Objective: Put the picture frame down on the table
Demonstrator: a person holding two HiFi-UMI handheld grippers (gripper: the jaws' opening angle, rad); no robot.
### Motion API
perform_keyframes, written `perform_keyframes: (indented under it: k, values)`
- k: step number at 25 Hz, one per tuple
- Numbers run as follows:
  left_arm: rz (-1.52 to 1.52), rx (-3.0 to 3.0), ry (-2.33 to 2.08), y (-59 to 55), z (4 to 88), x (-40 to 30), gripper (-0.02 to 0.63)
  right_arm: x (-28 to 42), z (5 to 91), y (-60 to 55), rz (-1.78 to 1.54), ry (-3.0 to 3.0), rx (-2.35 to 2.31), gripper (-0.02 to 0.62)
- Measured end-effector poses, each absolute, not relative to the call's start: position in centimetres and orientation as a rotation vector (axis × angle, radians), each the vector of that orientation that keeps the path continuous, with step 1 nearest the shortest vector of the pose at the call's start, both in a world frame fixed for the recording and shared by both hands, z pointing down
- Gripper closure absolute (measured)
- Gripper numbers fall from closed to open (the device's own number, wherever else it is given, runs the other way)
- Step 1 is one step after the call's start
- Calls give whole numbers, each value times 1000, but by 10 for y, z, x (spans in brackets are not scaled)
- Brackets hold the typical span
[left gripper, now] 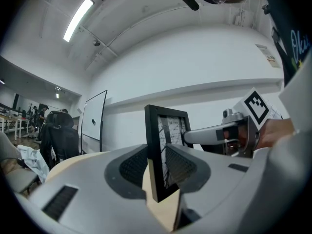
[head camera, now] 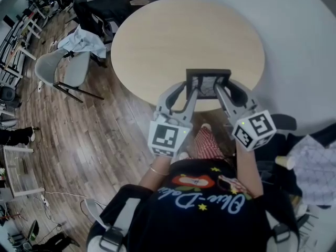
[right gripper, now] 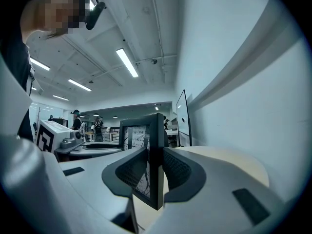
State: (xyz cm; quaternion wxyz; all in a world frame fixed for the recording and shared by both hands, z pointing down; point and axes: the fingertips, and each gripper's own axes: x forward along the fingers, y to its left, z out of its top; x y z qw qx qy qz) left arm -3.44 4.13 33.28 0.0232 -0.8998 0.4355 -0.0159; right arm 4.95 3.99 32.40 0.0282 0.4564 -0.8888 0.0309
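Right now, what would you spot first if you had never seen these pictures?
A black frame is pinched from both sides, with the left claw shut on its left edge and the right claw shut on its right edge. It is held at the near edge of a big round table, which fills the middle of the head view.

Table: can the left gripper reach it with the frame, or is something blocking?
Probably yes: the left gripper and right gripper hold the picture frame at the table's near edge, and the top there looks bare.
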Motion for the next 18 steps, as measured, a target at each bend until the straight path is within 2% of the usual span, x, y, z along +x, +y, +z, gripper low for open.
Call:
perform_keyframes:
  k: [18]
  values:
    - [-112,-2693,1473,-63,325,-23,505,61,319,-74,123,-2843,1286,522]
